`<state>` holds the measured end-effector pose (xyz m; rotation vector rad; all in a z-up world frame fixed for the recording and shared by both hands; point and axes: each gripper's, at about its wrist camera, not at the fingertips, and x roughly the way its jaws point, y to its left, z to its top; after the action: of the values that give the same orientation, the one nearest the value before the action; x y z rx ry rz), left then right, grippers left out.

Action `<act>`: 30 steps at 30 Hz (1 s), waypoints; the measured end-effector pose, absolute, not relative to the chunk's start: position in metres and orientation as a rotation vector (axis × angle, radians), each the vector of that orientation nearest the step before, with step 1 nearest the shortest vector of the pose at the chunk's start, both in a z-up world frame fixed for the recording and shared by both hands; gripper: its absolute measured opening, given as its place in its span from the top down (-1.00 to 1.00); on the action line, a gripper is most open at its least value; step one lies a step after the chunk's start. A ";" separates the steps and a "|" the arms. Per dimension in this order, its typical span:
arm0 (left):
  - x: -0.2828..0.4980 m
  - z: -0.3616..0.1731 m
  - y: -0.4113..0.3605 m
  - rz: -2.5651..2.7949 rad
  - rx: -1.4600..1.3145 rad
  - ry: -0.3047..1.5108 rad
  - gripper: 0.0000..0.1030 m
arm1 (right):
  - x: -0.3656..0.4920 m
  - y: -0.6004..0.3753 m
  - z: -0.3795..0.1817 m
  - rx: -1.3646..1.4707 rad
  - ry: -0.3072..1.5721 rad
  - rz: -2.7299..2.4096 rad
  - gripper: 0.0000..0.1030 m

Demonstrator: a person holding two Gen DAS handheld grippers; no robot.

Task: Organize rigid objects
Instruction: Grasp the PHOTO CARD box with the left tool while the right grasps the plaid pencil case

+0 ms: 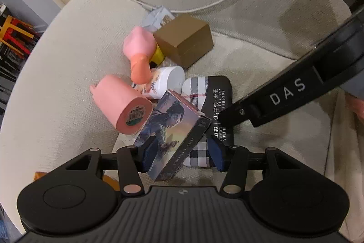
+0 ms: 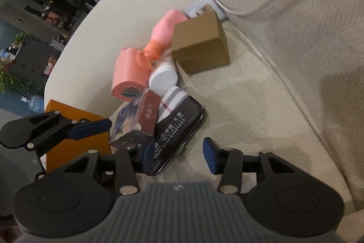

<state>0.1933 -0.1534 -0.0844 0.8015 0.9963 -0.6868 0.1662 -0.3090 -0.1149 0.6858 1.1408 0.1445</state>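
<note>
Looking down, I saw my left gripper [image 1: 182, 153] unclenched around the illustrated box [image 1: 173, 138] on the sofa cushion [image 1: 56, 74], my right gripper [image 2: 178, 155] released over the plaid case [image 2: 177, 122].

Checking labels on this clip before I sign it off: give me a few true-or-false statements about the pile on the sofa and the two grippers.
1. The objects lie on a cream sofa cushion. True.
2. The brown cardboard box stands on top of the plaid tin. False: it sits on the cushion, farther back, apart from the tin.
3. The illustrated box sits between the left gripper fingers. True.
4. The pink cup stands upright. False: it lies on its side, its barcoded base facing the camera.
5. The right gripper is shut. False: its fingers stand apart, the tin's near end beside one.
</note>
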 end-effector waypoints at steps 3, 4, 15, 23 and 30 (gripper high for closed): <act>0.200 -0.086 -0.153 -0.679 0.780 1.029 -0.25 | 0.172 -0.309 -0.124 0.718 1.145 0.154 0.07; 0.203 -0.086 -0.153 -0.675 0.770 1.043 -0.27 | 0.174 -0.308 -0.125 0.721 1.140 0.162 0.07; 0.202 -0.077 -0.151 -0.665 0.682 1.048 0.43 | 0.173 -0.311 -0.127 0.764 1.096 0.152 0.57; 0.200 -0.057 -0.142 -0.645 0.614 1.003 0.95 | 0.159 -0.319 -0.091 0.684 1.032 0.111 0.72; 0.173 -0.081 -0.160 -0.732 0.949 0.973 0.05 | 0.149 -0.328 -0.073 0.569 1.061 0.051 0.76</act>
<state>0.1734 -0.1596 -0.0810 0.9490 0.9726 -0.7324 0.1491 -0.3284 -0.0728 0.5693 1.0611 0.0507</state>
